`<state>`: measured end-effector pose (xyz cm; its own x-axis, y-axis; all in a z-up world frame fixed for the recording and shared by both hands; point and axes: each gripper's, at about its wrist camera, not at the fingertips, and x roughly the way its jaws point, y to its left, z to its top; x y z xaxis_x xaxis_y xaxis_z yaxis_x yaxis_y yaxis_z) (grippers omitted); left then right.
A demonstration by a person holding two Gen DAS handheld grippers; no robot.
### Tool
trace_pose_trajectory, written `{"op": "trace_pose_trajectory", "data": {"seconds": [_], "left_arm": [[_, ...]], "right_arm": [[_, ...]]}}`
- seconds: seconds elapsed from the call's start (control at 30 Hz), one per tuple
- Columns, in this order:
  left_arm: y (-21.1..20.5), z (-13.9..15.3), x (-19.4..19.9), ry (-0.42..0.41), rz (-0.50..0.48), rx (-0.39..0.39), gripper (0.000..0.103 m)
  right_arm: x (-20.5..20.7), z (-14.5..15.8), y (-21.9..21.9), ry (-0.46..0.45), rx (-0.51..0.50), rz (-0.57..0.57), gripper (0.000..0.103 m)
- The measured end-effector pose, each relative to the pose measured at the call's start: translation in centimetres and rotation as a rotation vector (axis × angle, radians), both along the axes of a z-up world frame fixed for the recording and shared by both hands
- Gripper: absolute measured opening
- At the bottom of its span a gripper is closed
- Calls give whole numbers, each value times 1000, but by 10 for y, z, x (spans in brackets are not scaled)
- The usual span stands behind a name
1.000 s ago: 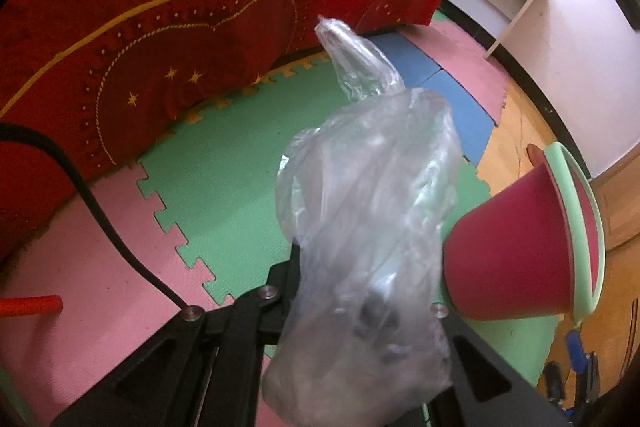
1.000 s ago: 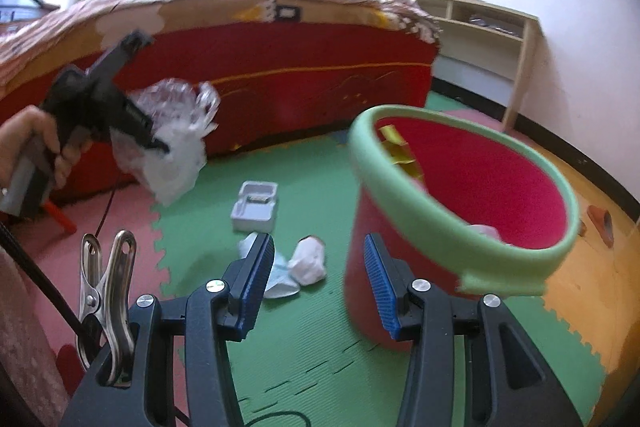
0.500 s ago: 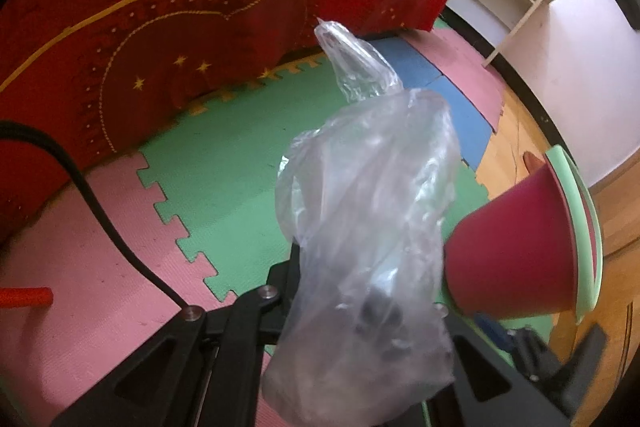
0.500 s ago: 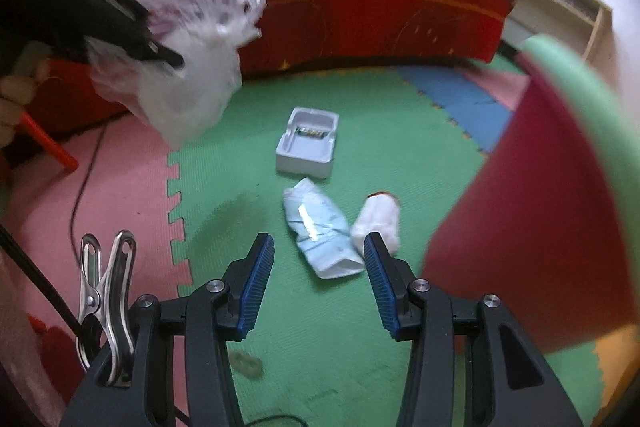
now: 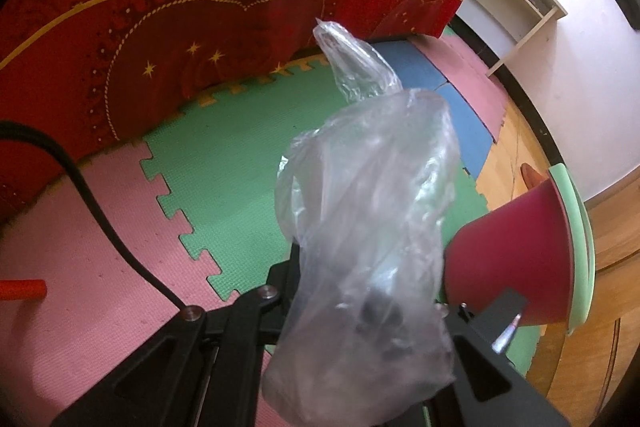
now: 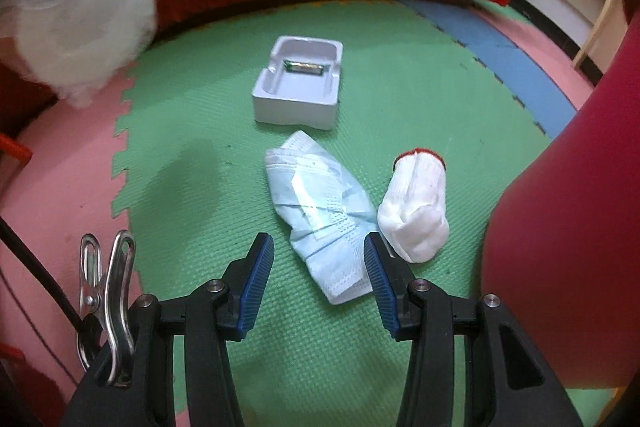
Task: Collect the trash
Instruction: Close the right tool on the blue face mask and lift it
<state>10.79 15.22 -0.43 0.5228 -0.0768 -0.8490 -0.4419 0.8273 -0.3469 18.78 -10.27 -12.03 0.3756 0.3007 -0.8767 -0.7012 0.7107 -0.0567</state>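
My left gripper (image 5: 360, 311) is shut on a crumpled clear plastic bag (image 5: 372, 211), which hides its fingertips; the bag (image 6: 84, 15) also hangs blurred at the upper left of the right wrist view. A red bin with a green rim (image 5: 520, 259) stands to the right of it, and its red wall (image 6: 576, 227) fills the right wrist view's right side. My right gripper (image 6: 318, 283) is open, low over a crumpled light-blue face mask (image 6: 320, 211) on the green mat. A rolled white glove with a red cuff (image 6: 416, 211) lies just right of the mask. Behind them sits a white plastic tray (image 6: 300, 87).
Green, pink and blue foam mats (image 6: 400, 75) cover the floor before a bed draped in red cloth (image 5: 200, 7). A black cable (image 5: 92, 199) runs over the pink mat. A wooden shelf (image 5: 520, 7) stands by the white wall. A metal clip (image 6: 106, 287) hangs on my right gripper.
My right gripper swung down and leftward from the bin's rim to just over the mask and glove. The left gripper with its bag drifted slightly, so the bin slid right and lower in its view.
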Motion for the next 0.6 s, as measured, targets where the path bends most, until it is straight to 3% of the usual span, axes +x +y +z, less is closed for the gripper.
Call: {"op": "trace_pose_trajectory", "data": {"seconds": [0.5, 0.6], "left_arm": [[0, 0, -2, -8, 0, 0, 8], [0, 0, -2, -7, 0, -2, 8]], "right_arm": [[21, -27, 12, 81, -67, -23, 48], [23, -31, 13, 103, -77, -25, 36]]}}
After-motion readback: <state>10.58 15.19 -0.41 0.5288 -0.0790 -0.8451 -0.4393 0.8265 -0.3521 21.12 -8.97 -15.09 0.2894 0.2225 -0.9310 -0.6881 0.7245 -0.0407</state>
